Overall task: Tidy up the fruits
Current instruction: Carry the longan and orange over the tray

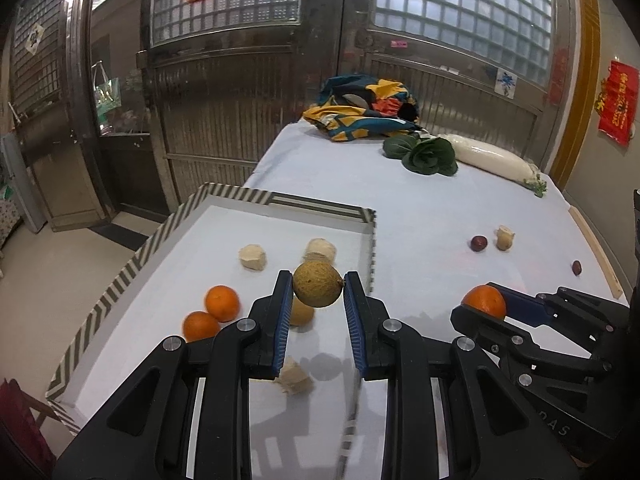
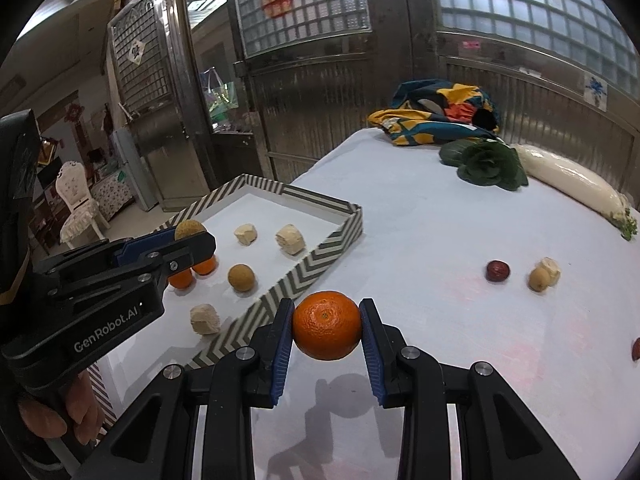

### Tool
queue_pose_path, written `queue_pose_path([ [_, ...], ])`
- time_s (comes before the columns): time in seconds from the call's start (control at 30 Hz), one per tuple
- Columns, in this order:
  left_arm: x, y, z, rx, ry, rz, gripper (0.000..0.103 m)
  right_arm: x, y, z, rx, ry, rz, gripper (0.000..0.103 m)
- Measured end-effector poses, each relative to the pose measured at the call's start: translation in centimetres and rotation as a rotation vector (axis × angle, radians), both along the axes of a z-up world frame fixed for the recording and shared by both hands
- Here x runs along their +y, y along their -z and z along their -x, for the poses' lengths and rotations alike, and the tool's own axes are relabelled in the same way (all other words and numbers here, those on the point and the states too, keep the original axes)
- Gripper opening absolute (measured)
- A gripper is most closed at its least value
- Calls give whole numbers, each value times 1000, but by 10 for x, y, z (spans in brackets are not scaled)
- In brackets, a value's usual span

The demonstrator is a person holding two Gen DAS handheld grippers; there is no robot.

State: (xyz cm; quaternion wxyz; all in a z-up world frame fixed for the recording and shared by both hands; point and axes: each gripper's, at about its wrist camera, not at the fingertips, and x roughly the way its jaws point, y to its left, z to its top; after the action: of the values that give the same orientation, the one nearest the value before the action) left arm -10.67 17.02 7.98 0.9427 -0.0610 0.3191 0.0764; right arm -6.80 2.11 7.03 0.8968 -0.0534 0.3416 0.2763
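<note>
Holding one fruit in each gripper: your left gripper (image 1: 318, 290) is clamped on a tan round fruit (image 1: 318, 289) above the striped tray (image 1: 240, 194), your right gripper (image 2: 326, 326) is clamped on an orange (image 2: 327, 326) over the white tablecloth (image 2: 440, 240), just outside the tray's near rim.

Your tray already contains two oranges (image 1: 212, 314) side by side at its left, another tan round fruit (image 2: 241, 277), and three pale beige chunks (image 1: 253, 257). Out on the cloth to the right you have a dark red fruit (image 2: 497, 271), a tan fruit (image 2: 538, 279) touching a beige chunk (image 2: 550, 267), and another dark red fruit (image 1: 576, 267) near the table edge. At the far end lie leafy greens (image 1: 430, 155), a white radish (image 1: 490, 156) and a patterned cloth (image 1: 360, 110).
</note>
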Motion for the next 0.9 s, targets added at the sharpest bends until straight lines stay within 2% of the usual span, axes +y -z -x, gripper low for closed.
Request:
queue_pose_path([
  [0.47,34,1,10,10,-60,9,25,36,3,0,3,-71,20,32],
  [0.63,46,2,11,34,-45,58,25,48,2,-3,3,-95,26,32],
  [0.9,78,5,15,75,-77,88,25,73,8,-9,29,-156,43,32],
])
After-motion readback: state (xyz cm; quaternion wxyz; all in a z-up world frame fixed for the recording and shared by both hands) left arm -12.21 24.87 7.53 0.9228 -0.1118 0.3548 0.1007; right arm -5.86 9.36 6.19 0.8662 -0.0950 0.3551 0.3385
